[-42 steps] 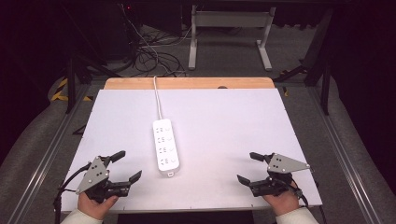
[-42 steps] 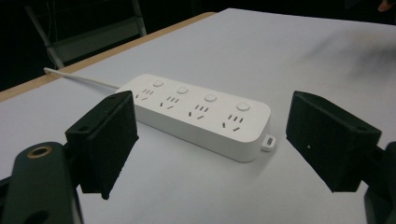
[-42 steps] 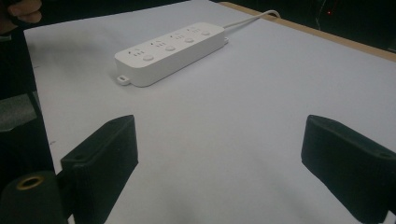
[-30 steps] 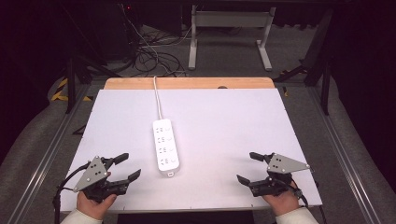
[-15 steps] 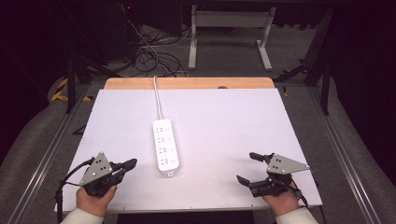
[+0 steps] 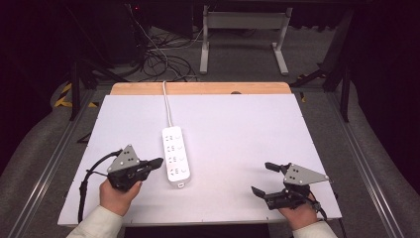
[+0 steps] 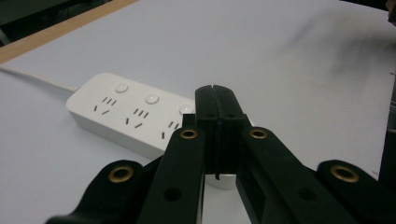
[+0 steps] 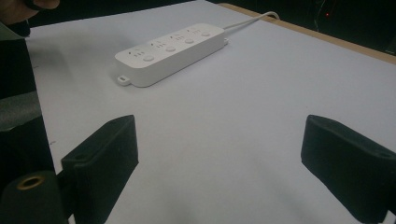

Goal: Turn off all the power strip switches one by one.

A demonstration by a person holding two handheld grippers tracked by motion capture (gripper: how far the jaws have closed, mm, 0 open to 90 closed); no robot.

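Observation:
A white power strip [image 6: 176, 156] with several sockets and round buttons lies lengthwise at the middle of the white tabletop [image 6: 237, 124]; its cord [image 6: 167, 106] runs off the far edge. My left gripper [image 6: 157, 161] is shut with nothing between its jaws, its tips close to the strip's near left side. In the left gripper view the closed tips [image 7: 215, 93] hover just in front of the power strip [image 7: 121, 112]. My right gripper [image 6: 261, 177] stands open and empty near the front right; in the right gripper view its jaws [image 8: 219, 140] frame bare table, the power strip [image 8: 173, 51] farther off.
A wooden strip [image 6: 198, 88] borders the table's far edge. Beyond it are cables on the floor [image 6: 158, 59] and a metal stand [image 6: 242, 29]. Metal rails run along both sides of the table.
The left gripper's jaws have shut, empty, and the hand has moved right and slightly up toward the power strip. The right gripper has stayed where it was.

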